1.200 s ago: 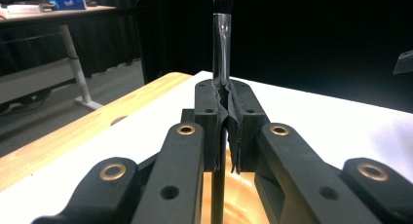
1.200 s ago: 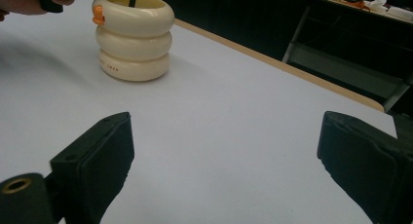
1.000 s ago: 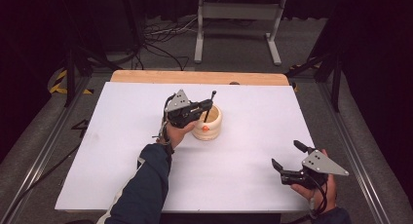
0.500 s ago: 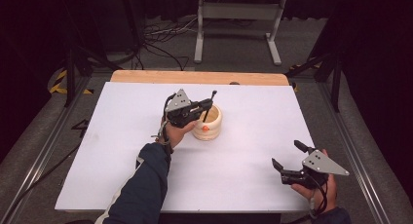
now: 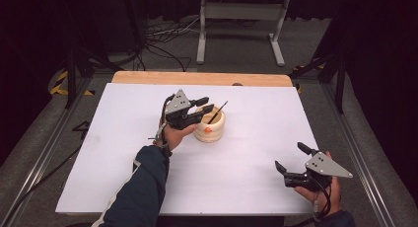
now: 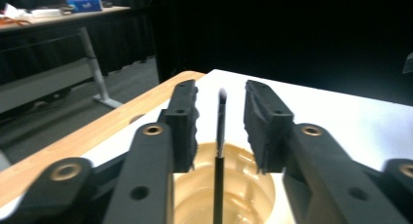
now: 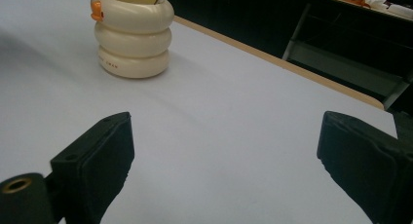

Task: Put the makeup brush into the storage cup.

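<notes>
Some unreadable red print on cup (image 7: 132, 34)

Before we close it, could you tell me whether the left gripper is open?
Open: the left gripper straddles the thin black stick untouched.

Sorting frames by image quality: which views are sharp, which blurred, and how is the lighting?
High view: white table evenly lit, dark surroundings, fairly sharp. Left gripper view: near jaws soft, stick tip blurred. Right gripper view: jaws out of focus, cup sharper with a soft shadow.
</notes>
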Action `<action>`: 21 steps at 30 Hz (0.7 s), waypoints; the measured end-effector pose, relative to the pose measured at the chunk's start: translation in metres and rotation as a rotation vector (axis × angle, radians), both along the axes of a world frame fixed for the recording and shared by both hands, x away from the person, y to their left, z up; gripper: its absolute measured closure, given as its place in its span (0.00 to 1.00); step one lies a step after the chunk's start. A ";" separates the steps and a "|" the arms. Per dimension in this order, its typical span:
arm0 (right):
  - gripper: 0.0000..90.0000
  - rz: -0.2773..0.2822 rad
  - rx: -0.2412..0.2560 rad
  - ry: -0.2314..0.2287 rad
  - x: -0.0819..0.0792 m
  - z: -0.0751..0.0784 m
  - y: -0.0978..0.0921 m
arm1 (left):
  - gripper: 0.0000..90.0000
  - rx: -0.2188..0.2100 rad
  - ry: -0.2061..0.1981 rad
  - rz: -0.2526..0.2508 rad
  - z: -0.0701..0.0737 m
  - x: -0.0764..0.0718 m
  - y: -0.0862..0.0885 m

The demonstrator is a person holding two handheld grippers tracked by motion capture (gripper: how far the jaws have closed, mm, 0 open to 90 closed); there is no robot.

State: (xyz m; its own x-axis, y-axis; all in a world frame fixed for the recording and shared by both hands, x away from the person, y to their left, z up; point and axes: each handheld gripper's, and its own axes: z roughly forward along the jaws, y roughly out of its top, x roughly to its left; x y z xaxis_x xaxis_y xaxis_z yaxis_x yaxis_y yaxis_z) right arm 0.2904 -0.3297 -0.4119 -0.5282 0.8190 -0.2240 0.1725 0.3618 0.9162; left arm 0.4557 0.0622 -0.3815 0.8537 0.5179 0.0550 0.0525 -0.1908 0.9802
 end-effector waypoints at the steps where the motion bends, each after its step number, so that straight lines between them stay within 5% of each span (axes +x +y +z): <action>1: 0.08 0.000 0.000 0.000 0.000 0.000 0.000 | 0.69 0.005 -0.001 0.002 0.001 -0.001 0.001; 10: 0.08 -0.003 0.002 -0.002 -0.001 0.001 0.000 | 0.43 0.080 -0.051 0.103 0.009 -0.010 0.002; 18: 0.08 0.004 -0.002 0.000 0.000 0.000 0.001 | 0.12 0.067 -0.042 0.192 0.009 -0.015 0.010; 21: 0.08 0.002 -0.006 0.003 0.000 0.000 0.001 | 0.06 0.060 -0.034 0.184 0.008 -0.016 0.014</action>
State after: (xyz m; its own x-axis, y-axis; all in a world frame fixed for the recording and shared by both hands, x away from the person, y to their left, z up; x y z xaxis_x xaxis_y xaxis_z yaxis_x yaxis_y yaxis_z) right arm 0.2902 -0.3286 -0.4118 -0.5303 0.8168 -0.2274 0.1748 0.3678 0.9133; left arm 0.4396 0.0764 -0.3731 0.7420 0.6599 0.1180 0.0587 -0.2392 0.9692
